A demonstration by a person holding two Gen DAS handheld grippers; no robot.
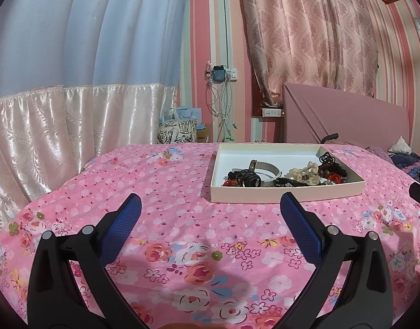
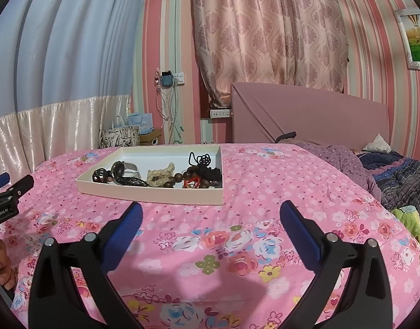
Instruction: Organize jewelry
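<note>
**Both grippers spread wide over the bed, jewelry heaped in its tray**

Black two-finger left gripper (image 1: 210,203) with blue ribbed pads fills the bottom of the left wrist view, its fingers spread wide apart and holding nothing, above the pink floral bedsheet (image 1: 166,181). Matching right gripper (image 2: 211,209) fills the bottom of the right wrist view, likewise released and empty.

Centre right in the left wrist view sits a shallow cream-walled rectangular cardboard tray (image 1: 286,193) with a white floor, resting flat on the bedsheet beyond the fingertips. Its contents crowd the near half and right side, while the far left part of the floor shows bare white. From left to right lie a black claw-shaped hair clip (image 1: 248,178), a wristwatch with a grey band (image 1: 264,167), a cream fabric scrunchie (image 1: 305,174), a dark brown wooden bead bracelet (image 1: 326,168) with red cord beside it, and a black knotted cord ornament (image 1: 327,159) at the far right. The pieces touch and overlap in one tangle.

At the left edge of the right wrist view, the left gripper appears again, gripped by a bare hand (image 2: 1,266). A patterned pink curtain (image 2: 264,27) hangs in the upper middle.
</note>
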